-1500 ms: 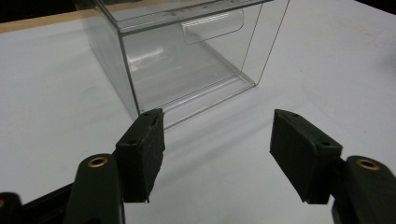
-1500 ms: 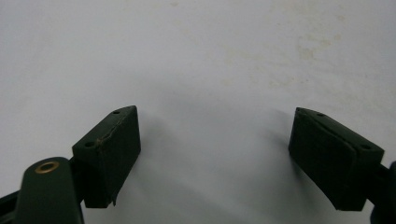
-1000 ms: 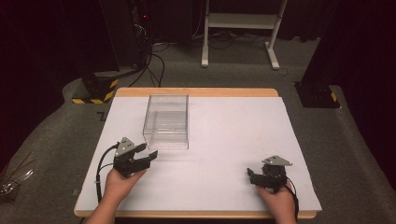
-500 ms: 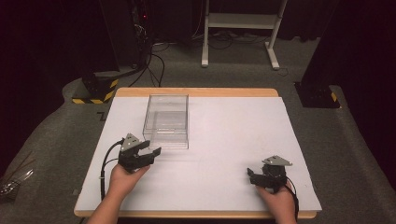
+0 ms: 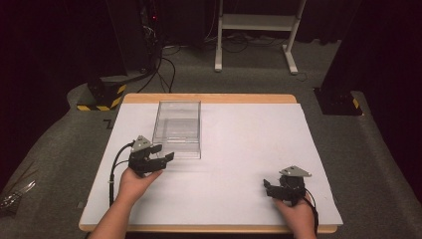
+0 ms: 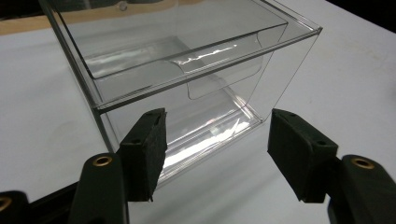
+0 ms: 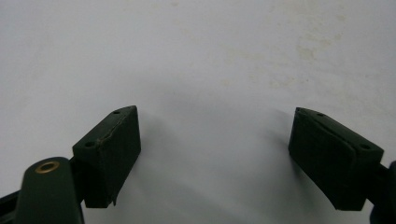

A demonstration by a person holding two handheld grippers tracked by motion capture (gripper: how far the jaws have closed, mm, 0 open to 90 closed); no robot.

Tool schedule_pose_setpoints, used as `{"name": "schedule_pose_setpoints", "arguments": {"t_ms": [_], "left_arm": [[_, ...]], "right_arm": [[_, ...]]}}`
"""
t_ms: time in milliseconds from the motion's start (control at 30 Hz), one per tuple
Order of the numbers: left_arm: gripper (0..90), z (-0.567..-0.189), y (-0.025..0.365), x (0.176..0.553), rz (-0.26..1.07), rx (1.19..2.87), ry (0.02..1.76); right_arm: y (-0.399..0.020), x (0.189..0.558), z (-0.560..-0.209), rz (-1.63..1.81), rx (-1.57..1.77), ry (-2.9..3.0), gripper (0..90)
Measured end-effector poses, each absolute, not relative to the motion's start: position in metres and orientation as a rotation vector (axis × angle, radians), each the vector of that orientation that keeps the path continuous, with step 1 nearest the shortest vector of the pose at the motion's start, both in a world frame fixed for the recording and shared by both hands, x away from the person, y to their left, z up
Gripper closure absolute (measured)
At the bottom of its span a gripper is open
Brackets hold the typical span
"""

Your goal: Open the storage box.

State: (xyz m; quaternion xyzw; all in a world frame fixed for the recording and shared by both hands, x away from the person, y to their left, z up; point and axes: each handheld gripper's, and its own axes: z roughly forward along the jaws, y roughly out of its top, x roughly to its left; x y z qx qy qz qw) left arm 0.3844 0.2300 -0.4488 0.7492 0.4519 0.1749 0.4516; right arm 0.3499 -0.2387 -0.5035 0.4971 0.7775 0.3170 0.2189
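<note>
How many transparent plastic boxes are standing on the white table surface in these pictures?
1. The clear box stands on the table, toward its far left part, just beyond the left tongs, whose jaws are open before its near wall. Nothing seems to hide another.

Glossy clear plastic box (image 6: 187, 79) on a matt white table (image 5: 249, 164).

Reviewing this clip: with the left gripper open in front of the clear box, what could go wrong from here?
The clear box looks light and sits free on the white table cover, so a nudge from the open left gripper might slide it instead of gripping. Its smooth transparent walls could also slip between the pads. The right gripper rests far off, unable to steady it.
</note>
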Motion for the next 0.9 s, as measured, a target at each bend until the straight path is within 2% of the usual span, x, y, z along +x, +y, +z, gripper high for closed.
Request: {"name": "schedule_pose_setpoints", "arguments": {"t_ms": [167, 733, 900], "left_arm": [[37.1, -0.453, 0.227, 0.390, 0.448, 1.840, 1.101], [55.3, -0.462, 0.232, 0.402, 0.430, 1.759, 1.045], [54.8, -0.465, 0.232, 0.402, 0.409, 1.743, 1.019]], "right_arm": [[-0.239, 0.350, -0.504, 0.877, 1.374, 2.152, 16.8], [-0.239, 0.350, -0.504, 0.877, 1.372, 2.149, 16.9], [-0.239, 0.350, -0.504, 0.875, 1.371, 2.151, 16.9]]}}
